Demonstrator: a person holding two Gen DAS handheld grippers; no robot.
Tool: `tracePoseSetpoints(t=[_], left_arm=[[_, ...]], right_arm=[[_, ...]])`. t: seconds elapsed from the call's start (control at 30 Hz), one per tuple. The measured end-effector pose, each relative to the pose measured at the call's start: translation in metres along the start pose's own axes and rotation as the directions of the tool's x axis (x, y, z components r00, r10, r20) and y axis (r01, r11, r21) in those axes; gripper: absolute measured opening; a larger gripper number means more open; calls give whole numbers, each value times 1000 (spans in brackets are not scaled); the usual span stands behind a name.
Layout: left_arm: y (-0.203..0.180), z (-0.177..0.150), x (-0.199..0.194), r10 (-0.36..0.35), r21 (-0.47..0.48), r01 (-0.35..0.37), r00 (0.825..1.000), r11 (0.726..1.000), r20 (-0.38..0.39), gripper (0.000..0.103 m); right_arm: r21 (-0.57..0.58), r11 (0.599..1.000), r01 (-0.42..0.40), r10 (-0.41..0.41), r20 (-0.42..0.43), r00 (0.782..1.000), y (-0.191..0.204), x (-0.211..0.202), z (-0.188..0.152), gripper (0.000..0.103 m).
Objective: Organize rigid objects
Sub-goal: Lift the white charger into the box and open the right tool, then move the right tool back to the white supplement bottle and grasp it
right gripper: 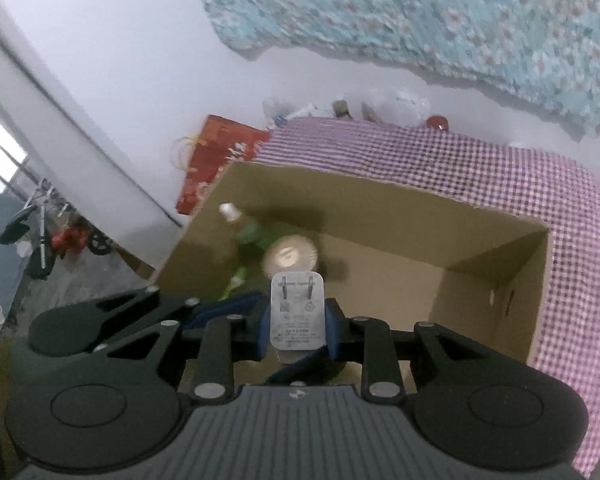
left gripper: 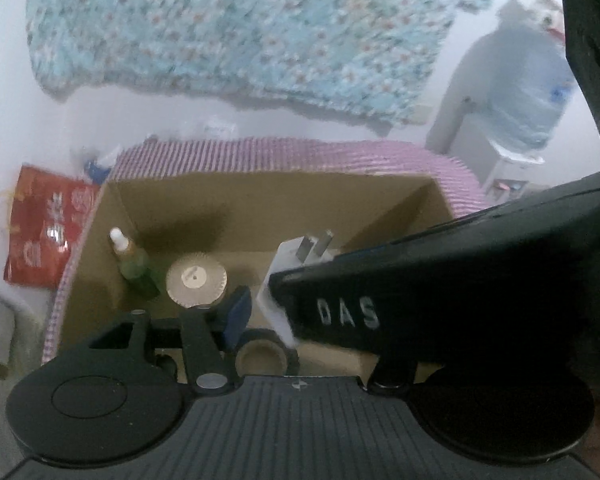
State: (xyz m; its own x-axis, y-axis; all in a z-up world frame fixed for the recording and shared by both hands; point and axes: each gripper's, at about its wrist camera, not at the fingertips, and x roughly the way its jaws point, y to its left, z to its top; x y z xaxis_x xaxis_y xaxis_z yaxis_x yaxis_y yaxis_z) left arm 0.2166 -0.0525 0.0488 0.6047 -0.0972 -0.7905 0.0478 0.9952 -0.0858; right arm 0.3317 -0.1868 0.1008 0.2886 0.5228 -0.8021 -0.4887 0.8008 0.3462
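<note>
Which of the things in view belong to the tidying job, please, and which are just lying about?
Job: white charger plug in right tongs; cardboard box; green bottle, ridged round lid, tape roll inside.
Lying about: red bag, checked cloth, floral fabric, water jug.

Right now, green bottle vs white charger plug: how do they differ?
The green bottle stands free on the floor of the cardboard box; the white charger plug hangs above it, clamped in the right tongs. The bottle is green with a white cap; the plug is a flat white block with two metal prongs. Both are within the box's outline.
</note>
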Motion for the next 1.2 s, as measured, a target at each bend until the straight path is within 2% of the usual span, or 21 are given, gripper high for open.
tracePoseSetpoints(t=[0.27, 0.4, 0.57, 0.63, 0.7, 0.77, 0.93, 1.1, 1.2], left_arm=[[14, -1, 16, 40, -57, -44, 997, 997, -73, 56], [17, -3, 17, 39, -56, -44, 996, 997, -83, 56], [18, -6, 11, 23, -55, -27, 997, 998, -78, 56], [17, -7, 7, 19, -51, -22, 997, 998, -74, 57], [15, -9, -1, 8, -48, -11, 998, 999, -64, 57], [12, -12, -15, -12, -44, 10, 999, 999, -42, 59], [5, -26, -54, -60, 1, 60, 998, 998, 15, 63], [1, -51, -94, -109, 62, 106, 993, 992, 49, 68], [-1, -71, -113, -126, 98, 120, 991, 988, 52, 70]], right_arm=[[24, 997, 77, -76, -44, 996, -31, 66, 19, 29], [23, 994, 107, -106, -58, 993, -38, 86, 20, 29], [45, 993, 107, -103, -85, 991, -42, 93, 13, 32], [49, 993, 107, -104, -73, 992, -41, 86, 12, 32], [60, 991, 116, -113, -50, 992, -38, 71, 12, 38], [80, 991, 111, -111, -6, 994, -35, 50, 11, 53], [129, 990, 62, -79, 129, 988, -17, -21, -15, 55], [189, 982, -9, -45, 280, 959, 3, -84, -66, 60], [223, 974, -26, -48, 321, 946, 11, -104, -100, 60]])
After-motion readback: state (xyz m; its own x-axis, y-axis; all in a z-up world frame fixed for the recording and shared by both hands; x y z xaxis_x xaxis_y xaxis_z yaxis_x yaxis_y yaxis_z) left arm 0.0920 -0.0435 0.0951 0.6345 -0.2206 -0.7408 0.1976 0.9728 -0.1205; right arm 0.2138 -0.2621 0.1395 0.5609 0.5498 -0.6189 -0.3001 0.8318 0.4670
